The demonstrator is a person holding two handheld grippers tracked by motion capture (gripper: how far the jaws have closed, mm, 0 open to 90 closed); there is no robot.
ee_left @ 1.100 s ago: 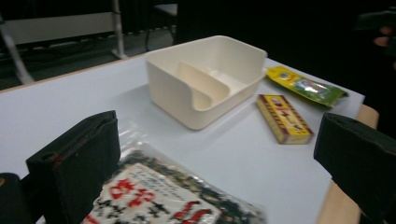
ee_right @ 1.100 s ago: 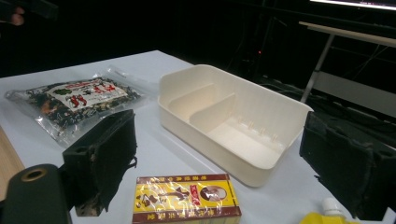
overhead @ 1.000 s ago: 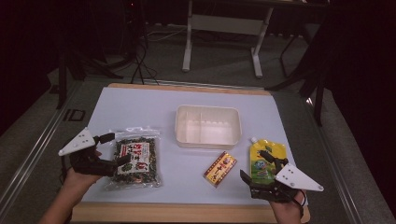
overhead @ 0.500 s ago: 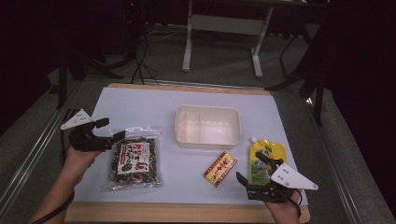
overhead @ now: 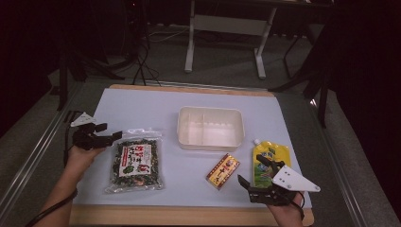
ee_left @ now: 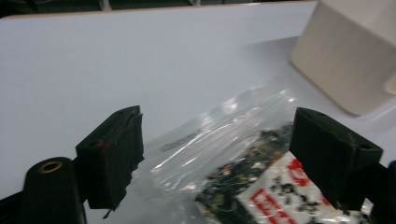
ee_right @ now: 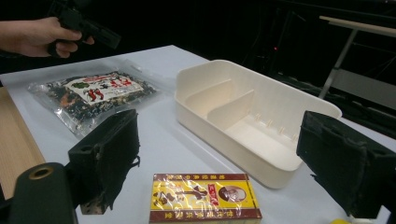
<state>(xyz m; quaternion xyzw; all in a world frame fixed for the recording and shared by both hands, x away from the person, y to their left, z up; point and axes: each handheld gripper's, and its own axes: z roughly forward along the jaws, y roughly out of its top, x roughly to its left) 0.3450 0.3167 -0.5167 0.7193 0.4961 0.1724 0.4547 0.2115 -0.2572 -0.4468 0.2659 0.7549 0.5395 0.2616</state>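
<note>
A clear bag of dark dried food with a red and white label [overhead: 135, 164] [ee_left: 252, 172] [ee_right: 95, 92] lies on the white table at the left. My left gripper [overhead: 111, 134] [ee_left: 217, 156] is open at the bag's upper left corner, its jaws either side of the bag's clear top edge. A cream divided tray [overhead: 210, 126] [ee_right: 252, 119] sits in the middle, empty. A small yellow and red box [overhead: 222, 170] [ee_right: 204, 198] lies in front of it. A yellow spouted pouch [overhead: 269, 160] lies at the right. My right gripper [overhead: 255, 176] [ee_right: 217, 163] is open near the front edge, between box and pouch.
The white table top [overhead: 142, 104] has a wooden front edge [overhead: 165, 215]. A metal rail [overhead: 28, 165] runs along the left side. A desk frame [overhead: 227, 28] stands on the dark floor behind the table.
My left gripper has moved away from me along the left side of the bag, up to its top left corner. The right gripper has barely shifted.
</note>
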